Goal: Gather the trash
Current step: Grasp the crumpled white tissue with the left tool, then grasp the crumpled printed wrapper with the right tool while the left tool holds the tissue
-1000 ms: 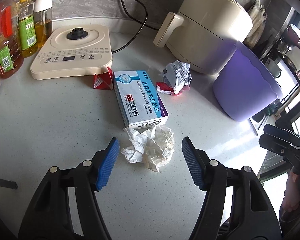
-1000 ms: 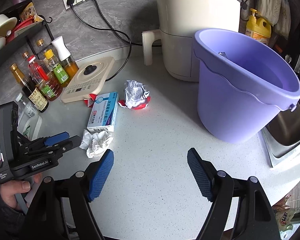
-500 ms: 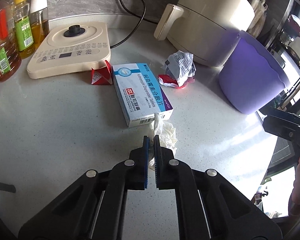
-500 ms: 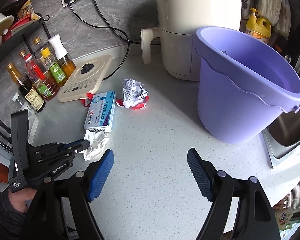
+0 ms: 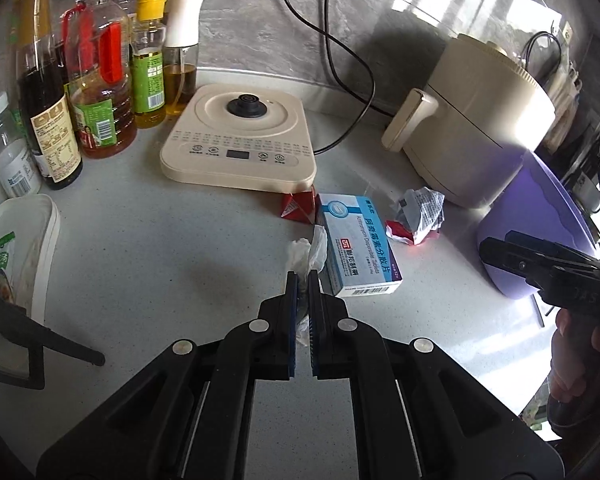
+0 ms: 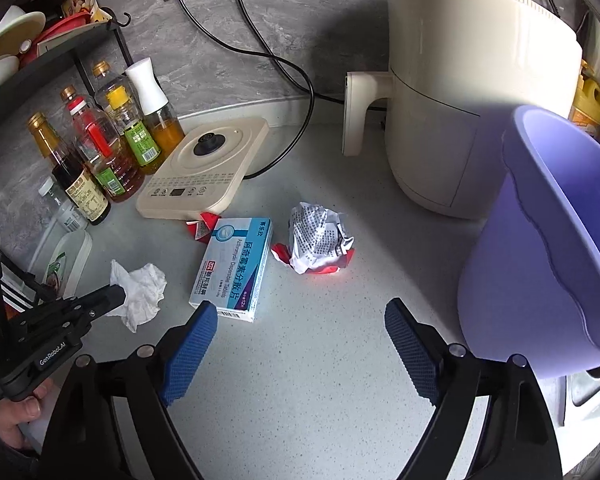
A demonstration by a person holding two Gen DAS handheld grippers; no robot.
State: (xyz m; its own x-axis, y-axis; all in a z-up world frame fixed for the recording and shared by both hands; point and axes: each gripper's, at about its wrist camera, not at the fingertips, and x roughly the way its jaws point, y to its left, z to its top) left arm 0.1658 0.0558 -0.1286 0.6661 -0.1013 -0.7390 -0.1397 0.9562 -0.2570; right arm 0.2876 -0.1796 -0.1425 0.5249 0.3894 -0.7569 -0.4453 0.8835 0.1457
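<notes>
Clamped in the left gripper (image 5: 302, 280) is the crumpled tissue (image 5: 309, 250), just beside the medicine box (image 6: 236, 266). Nothing is held by the right gripper (image 6: 298, 338), whose jaws are opening. Box, foil wrapper (image 6: 320, 242) and red packet (image 5: 298, 207) are left for the purple bucket (image 6: 548, 248).

Bright daylight from right w/ glare on air fryer (image 5: 480, 120), sharp focus, heavy fisheye warp + dark corners.

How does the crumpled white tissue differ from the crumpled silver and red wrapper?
The crumpled white tissue is plain, soft paper; the crumpled silver and red wrapper is shiny and printed. The tissue is pinched in the left gripper; the wrapper lies free on the grey countertop. Both are crumpled trash.
</notes>
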